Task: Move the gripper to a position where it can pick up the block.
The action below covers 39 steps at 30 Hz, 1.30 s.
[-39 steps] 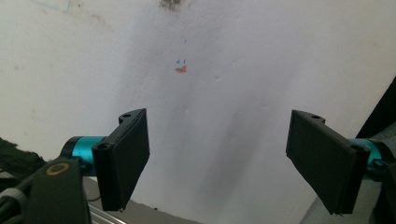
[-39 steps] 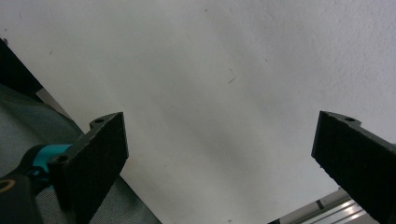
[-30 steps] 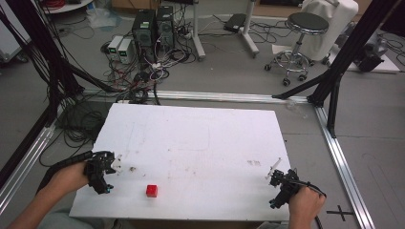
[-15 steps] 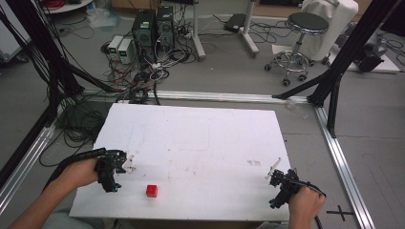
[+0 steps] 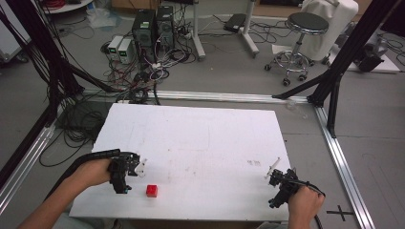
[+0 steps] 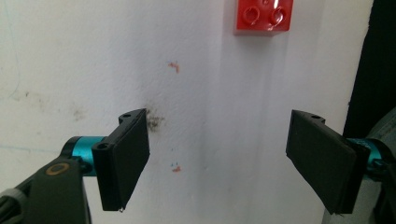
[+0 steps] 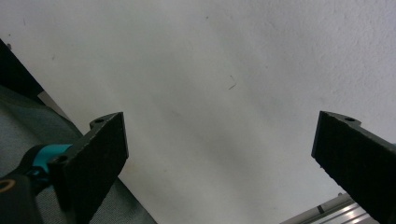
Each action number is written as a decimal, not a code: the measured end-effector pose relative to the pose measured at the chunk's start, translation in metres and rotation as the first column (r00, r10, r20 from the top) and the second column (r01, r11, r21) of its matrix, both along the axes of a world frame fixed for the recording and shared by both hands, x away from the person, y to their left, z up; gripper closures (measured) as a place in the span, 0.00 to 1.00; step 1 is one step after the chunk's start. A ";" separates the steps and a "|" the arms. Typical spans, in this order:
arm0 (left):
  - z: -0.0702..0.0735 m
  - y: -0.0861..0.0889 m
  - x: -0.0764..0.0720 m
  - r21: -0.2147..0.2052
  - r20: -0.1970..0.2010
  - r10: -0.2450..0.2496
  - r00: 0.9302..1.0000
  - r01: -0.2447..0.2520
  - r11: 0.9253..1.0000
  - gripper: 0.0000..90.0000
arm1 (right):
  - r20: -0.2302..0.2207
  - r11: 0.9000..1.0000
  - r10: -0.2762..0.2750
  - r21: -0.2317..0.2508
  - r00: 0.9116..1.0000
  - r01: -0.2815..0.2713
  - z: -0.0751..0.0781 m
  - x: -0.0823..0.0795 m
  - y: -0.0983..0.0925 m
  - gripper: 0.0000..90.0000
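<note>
— White tabletop (image 5: pixel 200 143), scuffed and pen-marked, is sitting inside a black and aluminium frame; computer towers, cable tangles and a stool are crowding the grey floor beyond its far edge. What is lying on the board?

— One red toy brick (image 5: pixel 152 191), studs up, resting flat near the front edge, at about 7 o'clock from the board's centre. In the left gripper view the red toy brick (image 6: pixel 263 16) is showing ahead of the jaws, toward 1 o'clock, well apart from them.

— And the left gripper (image 5: pixel 136 168)?

— A hand is holding it just beside the brick, which lies at roughly 4 o'clock from it in the high view. Its jaws are standing wide apart with nothing between them except stained white board.

— The right gripper (image 5: pixel 274 174)?

— It is hovering at the board's front right corner, around 4 o'clock from centre, well apart from the brick. In its own view the jaws are likewise spread, carrying nothing, looking over bare board and the table's edge.

— Which step, by your reading?

— Approach, I judge: the left gripper is lining up on the brick, grasp not yet made. The next move is calling for advancing until the brick sits between the pads, squaring them to two opposite flat sides, then closing gently so it does not skid away.
</note>
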<state>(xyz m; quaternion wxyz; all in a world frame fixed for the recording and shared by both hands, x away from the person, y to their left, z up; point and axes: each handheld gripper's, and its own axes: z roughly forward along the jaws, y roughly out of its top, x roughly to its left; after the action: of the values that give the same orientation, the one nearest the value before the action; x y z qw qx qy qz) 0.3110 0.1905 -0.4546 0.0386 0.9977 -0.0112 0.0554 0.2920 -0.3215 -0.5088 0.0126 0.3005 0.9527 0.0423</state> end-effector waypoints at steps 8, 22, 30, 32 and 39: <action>-0.010 -0.017 -0.003 0.020 -0.018 -0.046 0.999 0.046 0.999 0.24 | -0.003 1.000 -0.004 0.001 1.000 0.004 0.000 0.000 0.001 0.03; -0.029 -0.047 -0.011 0.034 -0.048 -0.110 0.993 0.111 0.993 0.24 | -0.003 1.000 0.001 -0.001 1.000 -0.001 0.000 0.001 0.003 0.03; -0.039 -0.057 -0.011 0.040 -0.053 -0.106 0.993 0.108 0.993 0.24 | -0.004 1.000 0.001 -0.001 1.000 -0.001 0.000 0.001 0.003 0.03; -0.042 -0.059 -0.011 0.049 -0.059 -0.106 0.993 0.109 0.993 0.25 | -0.003 1.000 0.004 -0.001 1.000 -0.004 -0.001 0.001 0.003 0.03; -0.050 -0.064 -0.011 0.061 -0.063 -0.096 0.993 0.099 0.993 0.24 | -0.005 1.000 0.000 -0.001 1.000 0.000 0.000 0.001 0.003 0.03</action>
<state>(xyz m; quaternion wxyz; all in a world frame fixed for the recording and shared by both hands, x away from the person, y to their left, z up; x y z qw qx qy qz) 0.2999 0.1265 -0.5051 0.0096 0.9979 -0.0605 0.0229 0.2931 -0.3187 -0.5092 0.0101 0.3008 0.9527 0.0410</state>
